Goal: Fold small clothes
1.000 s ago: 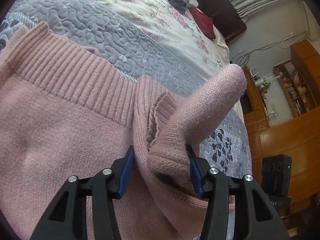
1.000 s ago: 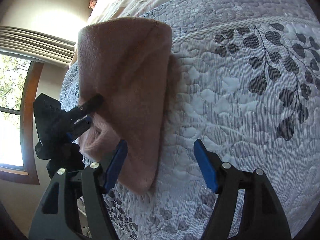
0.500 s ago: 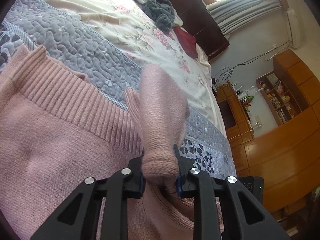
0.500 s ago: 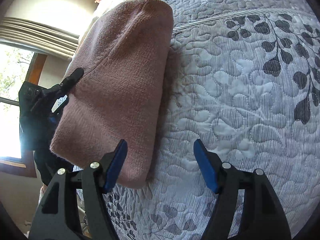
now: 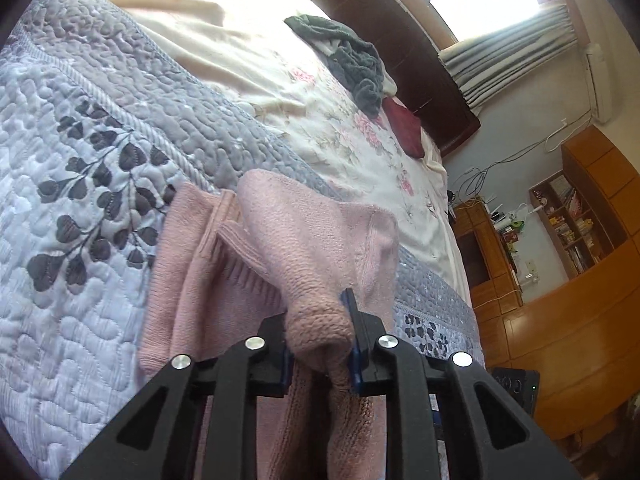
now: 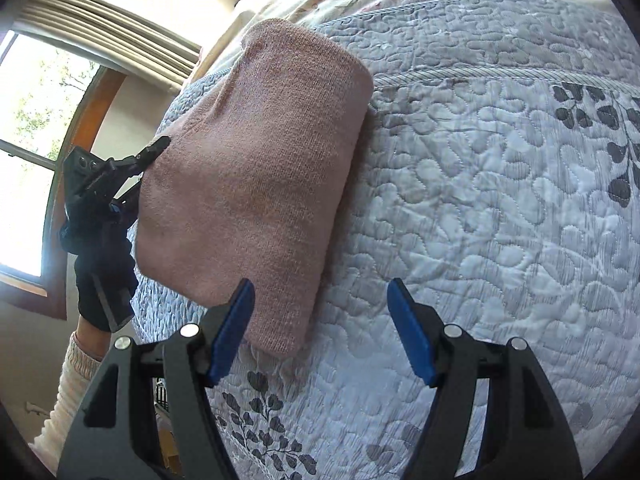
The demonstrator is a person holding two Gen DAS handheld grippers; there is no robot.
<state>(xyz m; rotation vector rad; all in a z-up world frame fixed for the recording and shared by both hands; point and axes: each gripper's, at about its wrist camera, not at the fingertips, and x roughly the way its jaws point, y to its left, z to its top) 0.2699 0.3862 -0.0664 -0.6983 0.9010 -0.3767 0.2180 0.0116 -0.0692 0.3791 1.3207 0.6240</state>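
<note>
lying on the gray quilt [image 6: 500,200], the pink sweater [image 6: 256,184] is now folded into a longer, flatter shape than a second ago, and more quilt shows in the left view. its long side runs from near the right gripper [image 6: 320,328] away toward the flowered sheet [image 5: 320,92]. the left gripper [image 5: 318,332] pinches its near end tight. the right gripper's jaws are wide apart, holding nothing, with bare quilt to its right.

- L gripper [image 5: 320,334]: jaws pinched tight on a bunched fold of pink sweater [image 5: 304,248], blue pads nearly hidden by knit.
- In the R-wrist view, L gripper [image 6: 132,184] held by a dark-gloved hand [image 6: 102,276]; pale sleeve at wrist, prob. knit.
- R gripper [image 6: 320,332]: jaws wide apart, nothing between them, hovering.
</note>
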